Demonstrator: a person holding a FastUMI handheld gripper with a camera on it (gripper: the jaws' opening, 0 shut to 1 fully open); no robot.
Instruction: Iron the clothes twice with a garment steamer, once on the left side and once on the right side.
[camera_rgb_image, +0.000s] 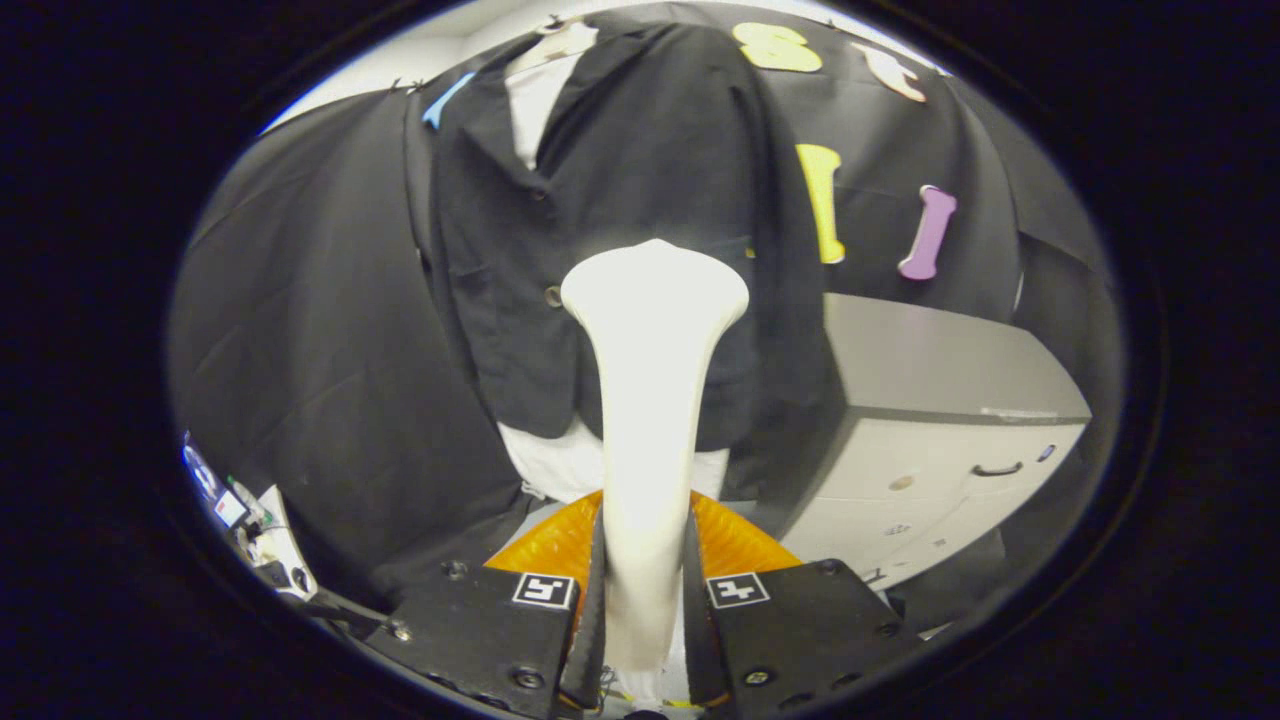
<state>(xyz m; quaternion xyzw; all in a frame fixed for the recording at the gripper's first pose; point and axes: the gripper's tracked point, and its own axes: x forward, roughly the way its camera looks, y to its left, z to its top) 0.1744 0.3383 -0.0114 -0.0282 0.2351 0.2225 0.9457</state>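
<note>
The black buttoned jacket (620, 200) hung over a white shirt (535, 95). The gripper (643, 590) was clamped, both fingers, on the white flared-head garment steamer (650, 330), just before the jacket's lower front. Grey cabinet (940, 420) stood right. Pass count: indeterminable.

No legible text on anything here.

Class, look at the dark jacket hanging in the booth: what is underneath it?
A white garment shows under the dark jacket, at the open collar and again below the hem. Its middle is covered by the jacket and by the steamer, which the gripper is shut on.
</note>
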